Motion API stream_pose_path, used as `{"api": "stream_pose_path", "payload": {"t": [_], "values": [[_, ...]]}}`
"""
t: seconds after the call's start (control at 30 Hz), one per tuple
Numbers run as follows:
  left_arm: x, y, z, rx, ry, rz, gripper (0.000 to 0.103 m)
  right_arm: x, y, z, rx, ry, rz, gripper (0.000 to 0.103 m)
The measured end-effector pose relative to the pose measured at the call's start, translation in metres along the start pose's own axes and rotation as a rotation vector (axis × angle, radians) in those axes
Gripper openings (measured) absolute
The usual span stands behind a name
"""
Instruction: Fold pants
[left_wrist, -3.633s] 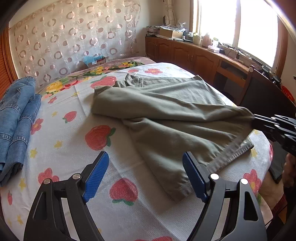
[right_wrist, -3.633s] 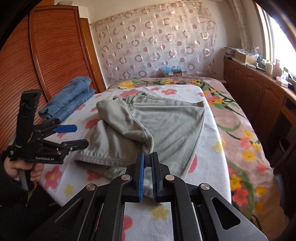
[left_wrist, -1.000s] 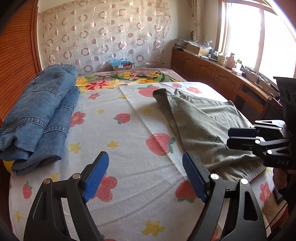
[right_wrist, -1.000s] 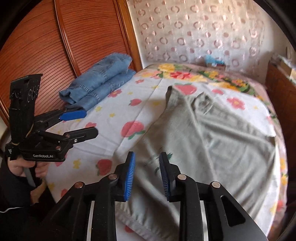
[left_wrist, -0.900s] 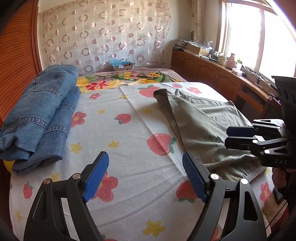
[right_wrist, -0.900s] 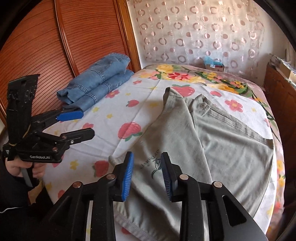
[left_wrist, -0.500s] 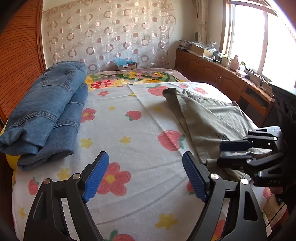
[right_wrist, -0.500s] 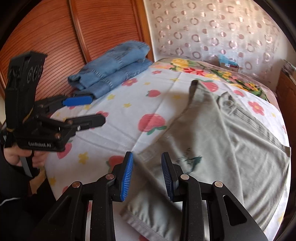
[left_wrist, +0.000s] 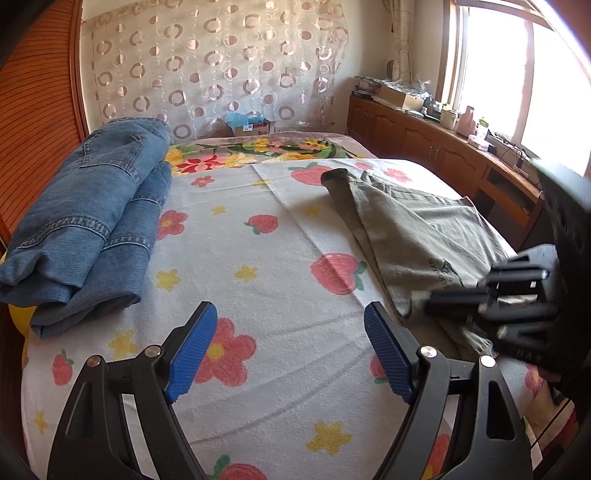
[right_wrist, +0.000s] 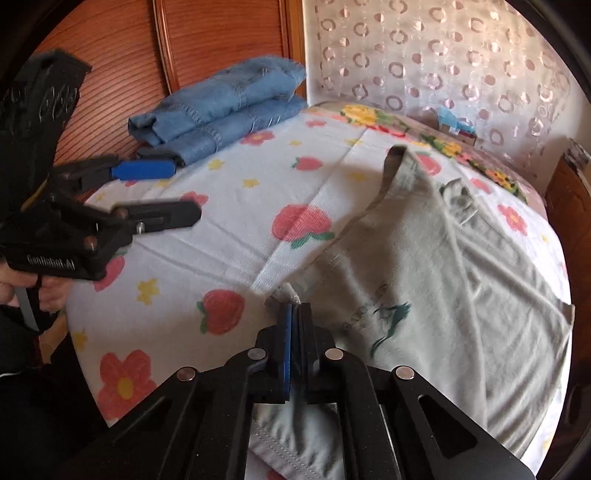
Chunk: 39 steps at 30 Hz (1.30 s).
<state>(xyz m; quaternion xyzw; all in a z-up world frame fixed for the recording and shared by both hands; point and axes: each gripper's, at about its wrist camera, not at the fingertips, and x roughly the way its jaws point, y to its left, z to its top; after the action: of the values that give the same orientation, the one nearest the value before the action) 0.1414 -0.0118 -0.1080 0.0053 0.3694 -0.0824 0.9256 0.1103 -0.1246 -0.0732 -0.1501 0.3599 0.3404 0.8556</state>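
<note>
My right gripper (right_wrist: 293, 314) had just been closing and was clenched on the near corner of the green pants (right_wrist: 443, 266) lying on the bed (right_wrist: 229, 199), while my left gripper (left_wrist: 291, 347) hung wide and empty; I judged a fold-over lift was next.

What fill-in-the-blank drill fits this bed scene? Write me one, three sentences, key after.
1. The right gripper is shut on the near edge of the ____ pants.
2. The left gripper hovers with its jaws ____ and nothing between them.
3. The folded blue denim jeans lie beside the ____ wooden wardrobe doors.

Missing words: grey-green; open; slatted
</note>
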Motion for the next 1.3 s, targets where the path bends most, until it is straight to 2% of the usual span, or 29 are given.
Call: {"api": "stream_pose_path", "payload": {"t": [0.13, 0.27, 0.5, 0.63, 0.73, 0.83, 1.0, 1.07, 1.23, 1.3], "values": [[0.003, -0.012, 0.002, 0.022, 0.01, -0.015, 0.083, -0.027, -0.025, 0.006, 0.072, -0.089, -0.034, 0.003], [0.007, -0.028, 0.006, 0.048, 0.014, -0.042, 0.083, -0.049, -0.063, 0.01, 0.141, -0.128, -0.1, 0.003], [0.015, -0.057, 0.009, 0.09, 0.027, -0.09, 0.083, -0.065, -0.136, 0.007, 0.233, -0.134, -0.274, 0.003], [0.015, -0.063, 0.007, 0.101, 0.034, -0.097, 0.083, -0.072, -0.168, -0.005, 0.311, -0.142, -0.339, 0.003], [0.015, -0.063, 0.005, 0.1, 0.039, -0.095, 0.083, -0.068, -0.188, -0.016, 0.375, -0.125, -0.351, 0.003], [0.015, -0.064, 0.005, 0.099, 0.04, -0.094, 0.083, -0.058, -0.196, -0.024, 0.398, -0.087, -0.377, 0.003], [0.016, -0.065, 0.005, 0.104, 0.043, -0.094, 0.083, -0.043, -0.194, -0.013, 0.405, -0.047, -0.407, 0.004], [0.016, -0.066, 0.005, 0.107, 0.045, -0.095, 0.083, -0.042, -0.191, -0.008, 0.41, -0.035, -0.423, 0.015], [0.017, -0.071, 0.003, 0.116, 0.049, -0.099, 0.083, -0.059, -0.183, -0.005, 0.424, -0.071, -0.41, 0.027], [0.017, -0.073, 0.003, 0.119, 0.049, -0.103, 0.083, -0.064, -0.178, -0.013, 0.422, -0.074, -0.405, 0.028]]}}
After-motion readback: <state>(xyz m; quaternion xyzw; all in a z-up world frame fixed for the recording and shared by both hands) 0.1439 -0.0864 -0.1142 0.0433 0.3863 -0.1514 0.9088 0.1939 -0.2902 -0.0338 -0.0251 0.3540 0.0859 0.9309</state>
